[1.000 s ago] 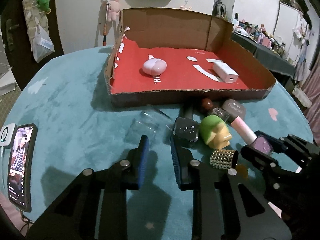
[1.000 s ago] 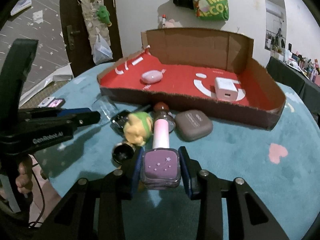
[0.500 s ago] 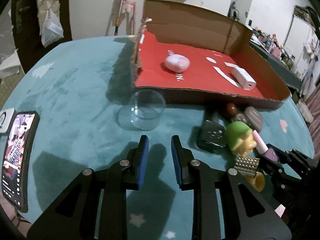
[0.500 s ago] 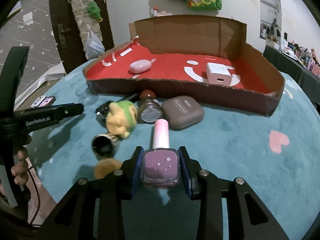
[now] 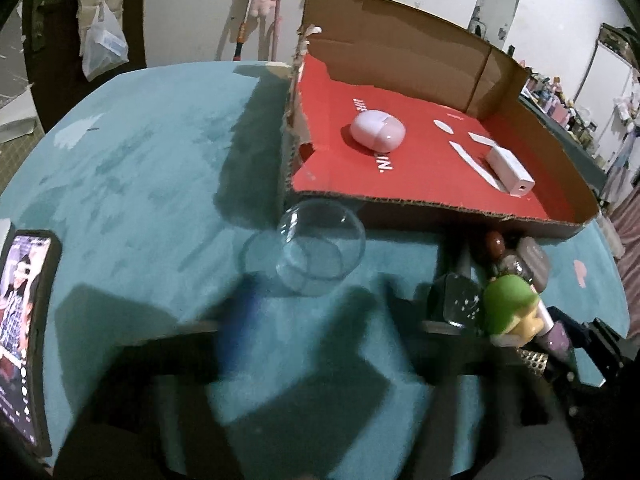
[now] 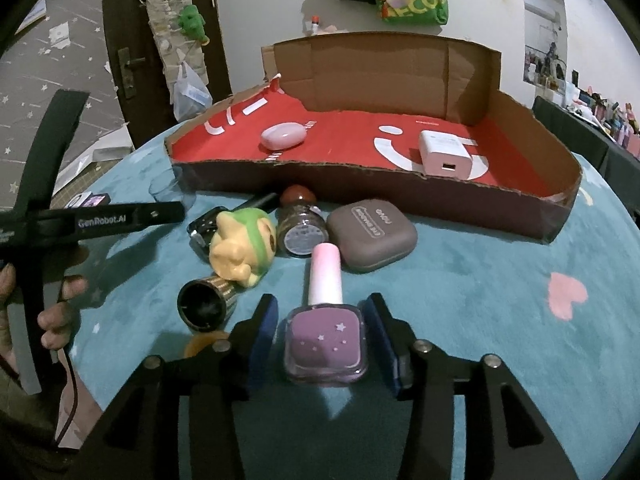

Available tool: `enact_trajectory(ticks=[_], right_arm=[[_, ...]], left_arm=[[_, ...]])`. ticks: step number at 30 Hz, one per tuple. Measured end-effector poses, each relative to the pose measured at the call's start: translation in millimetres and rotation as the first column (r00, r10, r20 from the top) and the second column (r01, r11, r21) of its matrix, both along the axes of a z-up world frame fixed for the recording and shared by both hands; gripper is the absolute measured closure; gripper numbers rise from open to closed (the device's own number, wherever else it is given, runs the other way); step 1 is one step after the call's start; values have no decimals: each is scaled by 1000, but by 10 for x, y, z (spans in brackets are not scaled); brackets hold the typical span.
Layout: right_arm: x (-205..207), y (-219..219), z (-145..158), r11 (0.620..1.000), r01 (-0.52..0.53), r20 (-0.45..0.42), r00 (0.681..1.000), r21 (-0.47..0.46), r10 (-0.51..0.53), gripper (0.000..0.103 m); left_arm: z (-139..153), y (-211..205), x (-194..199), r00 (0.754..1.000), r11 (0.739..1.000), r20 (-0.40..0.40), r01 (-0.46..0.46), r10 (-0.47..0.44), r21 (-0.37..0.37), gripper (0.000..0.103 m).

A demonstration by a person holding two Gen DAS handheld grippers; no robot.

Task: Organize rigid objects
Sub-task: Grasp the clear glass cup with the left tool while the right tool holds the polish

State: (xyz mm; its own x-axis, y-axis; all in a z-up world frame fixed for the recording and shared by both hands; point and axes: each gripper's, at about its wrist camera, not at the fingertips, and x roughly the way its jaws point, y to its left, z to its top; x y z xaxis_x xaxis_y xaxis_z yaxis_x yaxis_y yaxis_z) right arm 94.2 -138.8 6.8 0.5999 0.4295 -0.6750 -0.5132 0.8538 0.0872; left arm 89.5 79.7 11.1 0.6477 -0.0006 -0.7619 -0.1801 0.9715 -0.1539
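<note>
A purple nail polish bottle (image 6: 325, 338) with a pink cap lies on the teal table between the pads of my right gripper (image 6: 325, 340), whose jaws stand slightly apart from its sides. A clear glass cup (image 5: 320, 246) stands in front of the red cardboard box (image 5: 424, 204). My left gripper (image 5: 320, 316) is blurred by motion, its jaws spread wide just short of the cup. A pink earbud case (image 5: 378, 129) and a white charger (image 5: 510, 171) lie in the box.
Before the box lie a green-and-yellow toy head (image 6: 244, 246), a brown case (image 6: 372, 234), a dark jar (image 6: 300, 226), a gold-studded tube (image 6: 206, 300) and a black square item (image 5: 452, 300). A phone (image 5: 24, 328) lies at the table's left edge.
My left gripper has moved left toward the glass cup and its jaws have opened wide. My right gripper has loosened around the nail polish, which now rests on the table.
</note>
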Motion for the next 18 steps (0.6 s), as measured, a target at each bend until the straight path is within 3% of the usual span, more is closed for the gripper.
enact_trajectory(ticks=[1,11,15,18], right_arm=[[0,6,1,1000,0,1,1000,-1,0,52],[40,50,-12,1000,12,19,1000,-14,-11,51],[34,56,-16,1000,16,26,1000,-23,-15,53],[21,46,-20,1000,15,28,999,-26,-15,55]], left_arm=[[6,-6,15,1000,1000,0,-7,7,16,0],[-30,63,207,998,999,-43,-36,38,41,1],[-57,46,255,997,996,-56,-49,54,75,10],[-51,22,234,997,994,-51,-52,58,100,23]])
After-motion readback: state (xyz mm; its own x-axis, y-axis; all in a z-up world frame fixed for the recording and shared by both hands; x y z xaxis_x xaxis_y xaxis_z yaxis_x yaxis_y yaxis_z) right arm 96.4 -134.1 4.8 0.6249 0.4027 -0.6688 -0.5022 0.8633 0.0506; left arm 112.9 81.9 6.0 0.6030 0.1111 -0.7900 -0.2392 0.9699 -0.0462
